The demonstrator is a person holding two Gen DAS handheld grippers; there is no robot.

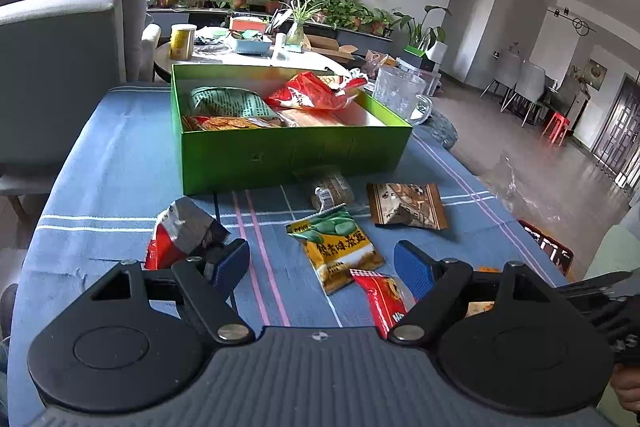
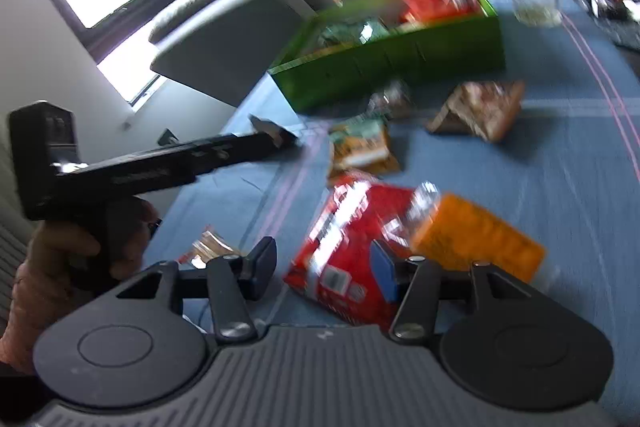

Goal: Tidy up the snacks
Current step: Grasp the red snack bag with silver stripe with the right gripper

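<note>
A green box (image 1: 296, 155) with several snack packs inside stands at the far side of the blue cloth. In front of it lie a red-and-silver pack (image 1: 180, 231), a green-yellow pea pack (image 1: 340, 255), a clear pack (image 1: 328, 185), a brown pack (image 1: 408, 205) and a red pack (image 1: 384, 299). My left gripper (image 1: 322, 267) hovers open over the pea pack, with no pad touching anything. In the blurred right wrist view my right gripper (image 2: 324, 263) is open low over a red pack (image 2: 340, 247) beside an orange pack (image 2: 476, 235). The pads do not press on the red pack.
A glass jug (image 1: 400, 95) stands right of the box. A grey chair (image 1: 60, 67) is at the table's left. The left gripper (image 2: 280, 139), held by a hand (image 2: 60, 247), reaches in from the left. A dark pack (image 1: 548, 247) lies at the right table edge.
</note>
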